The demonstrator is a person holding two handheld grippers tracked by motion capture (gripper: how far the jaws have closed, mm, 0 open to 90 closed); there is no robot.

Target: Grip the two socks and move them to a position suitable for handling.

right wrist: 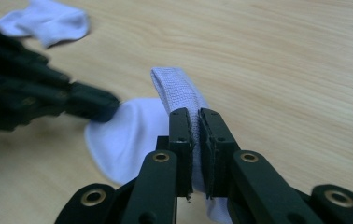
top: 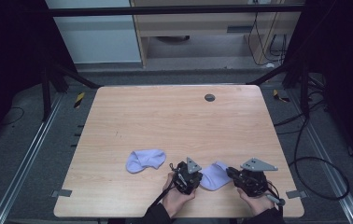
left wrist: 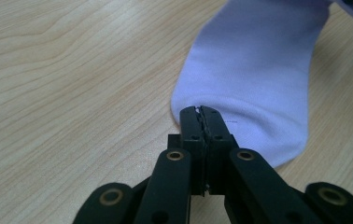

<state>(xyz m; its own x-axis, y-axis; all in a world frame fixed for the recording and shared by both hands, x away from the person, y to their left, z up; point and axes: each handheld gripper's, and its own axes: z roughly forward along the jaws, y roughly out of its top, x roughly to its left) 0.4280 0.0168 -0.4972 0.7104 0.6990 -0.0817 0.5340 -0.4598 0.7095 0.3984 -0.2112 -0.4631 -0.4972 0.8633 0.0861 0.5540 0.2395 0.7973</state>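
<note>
The sock [top: 213, 176] lies near the table's [top: 174, 121] front edge, soft, light and limp. Your left gripper [left wrist: 199, 111] pinches its toe end; your right gripper [right wrist: 194, 116] clamps the ribbed cuff. Hold by these edges; expect sagging between them. A second sock [top: 144, 160] lies nearby.

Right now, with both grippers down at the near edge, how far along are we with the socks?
Done so far: both grips look made. The left gripper is shut on one end of the near sock, and the right gripper pinches its ribbed cuff, which stands up off the table. In hand: that one sock, held between them. Left: the second sock lies untouched further left, so the pairing isn't started.
</note>
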